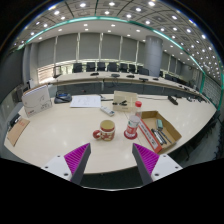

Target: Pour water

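Observation:
A clear bottle with a red cap stands upright on the pale table, ahead of my right finger. Just left of it sits a short round cup with a patterned side. My gripper is open, held back from both, with nothing between its magenta pads. The cup lies a little beyond the gap between the fingers; the bottle is slightly to the right of it.
An open cardboard box with small items lies right of the bottle. A brown paper bag stands behind. Papers, a white box and office chairs are further back.

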The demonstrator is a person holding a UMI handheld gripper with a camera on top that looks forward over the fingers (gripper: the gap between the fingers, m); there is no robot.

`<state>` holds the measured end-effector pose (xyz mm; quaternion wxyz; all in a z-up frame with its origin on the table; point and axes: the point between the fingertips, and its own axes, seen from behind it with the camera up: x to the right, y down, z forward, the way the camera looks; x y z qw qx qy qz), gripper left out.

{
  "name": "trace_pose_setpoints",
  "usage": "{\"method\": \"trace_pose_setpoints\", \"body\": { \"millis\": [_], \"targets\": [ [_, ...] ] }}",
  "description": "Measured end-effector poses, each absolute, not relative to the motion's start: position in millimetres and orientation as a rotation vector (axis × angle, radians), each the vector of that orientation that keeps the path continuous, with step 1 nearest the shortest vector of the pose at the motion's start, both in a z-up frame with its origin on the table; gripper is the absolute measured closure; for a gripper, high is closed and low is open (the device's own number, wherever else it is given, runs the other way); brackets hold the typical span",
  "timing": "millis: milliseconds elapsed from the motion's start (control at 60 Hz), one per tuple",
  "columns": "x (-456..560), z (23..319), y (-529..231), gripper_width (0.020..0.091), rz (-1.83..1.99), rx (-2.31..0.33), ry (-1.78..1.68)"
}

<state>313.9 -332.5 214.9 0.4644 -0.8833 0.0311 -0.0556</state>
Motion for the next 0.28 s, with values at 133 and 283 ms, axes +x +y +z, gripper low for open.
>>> {"method": "trace_pose_setpoints", "body": {
  "millis": [133, 283],
  "targets": [
    [295, 221, -376, 0.0246, -0.147, -2.193, 0.067],
    [283, 223, -392, 0.0247, -0.163, -2.206, 0.065]
  ]
}}
